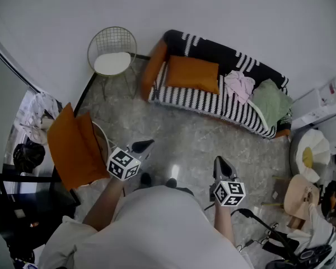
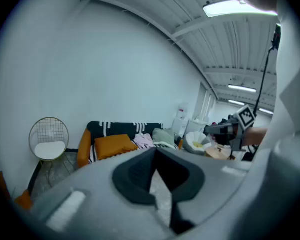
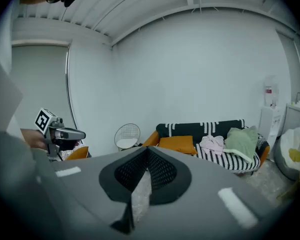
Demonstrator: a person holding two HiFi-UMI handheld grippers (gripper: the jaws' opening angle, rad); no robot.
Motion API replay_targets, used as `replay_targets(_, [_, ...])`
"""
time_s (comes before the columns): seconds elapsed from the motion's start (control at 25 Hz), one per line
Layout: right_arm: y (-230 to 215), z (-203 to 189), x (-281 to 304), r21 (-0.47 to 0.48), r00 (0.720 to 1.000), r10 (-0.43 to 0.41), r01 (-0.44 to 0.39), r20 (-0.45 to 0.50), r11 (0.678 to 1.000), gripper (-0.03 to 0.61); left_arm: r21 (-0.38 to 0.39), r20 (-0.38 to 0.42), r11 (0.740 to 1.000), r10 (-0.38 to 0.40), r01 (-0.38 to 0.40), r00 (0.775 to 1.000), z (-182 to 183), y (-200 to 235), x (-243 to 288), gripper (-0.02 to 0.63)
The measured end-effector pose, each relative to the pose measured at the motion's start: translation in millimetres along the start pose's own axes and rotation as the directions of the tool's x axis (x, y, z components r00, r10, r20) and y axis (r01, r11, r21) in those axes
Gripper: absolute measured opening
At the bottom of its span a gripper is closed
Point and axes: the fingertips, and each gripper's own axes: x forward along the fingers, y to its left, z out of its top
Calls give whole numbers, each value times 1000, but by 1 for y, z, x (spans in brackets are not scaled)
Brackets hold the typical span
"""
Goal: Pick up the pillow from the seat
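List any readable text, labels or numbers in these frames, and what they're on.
No text can be read anywhere.
Left cube, right cube: black-and-white square codes, no letters or digits.
White unit at the head view's right edge: small reddish marks, too blurred to read.

Head view stares steeply down from above the person. Both gripper views look across, well back, sharing the striped sofa (image 3: 230,159).
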Motion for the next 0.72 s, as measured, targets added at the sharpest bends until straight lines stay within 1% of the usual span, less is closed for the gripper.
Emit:
replay_targets(0.32, [0, -4, 2, 3, 1000, 10, -9, -10, 1000, 5, -9, 3, 1000, -3, 3, 1000, 1, -1, 3, -2])
replay_targets(0.72, [-2, -6, 2, 15, 1000, 2, -2, -3, 1000, 5, -24, -3, 1000, 4, -4, 1000, -5, 2, 2, -2])
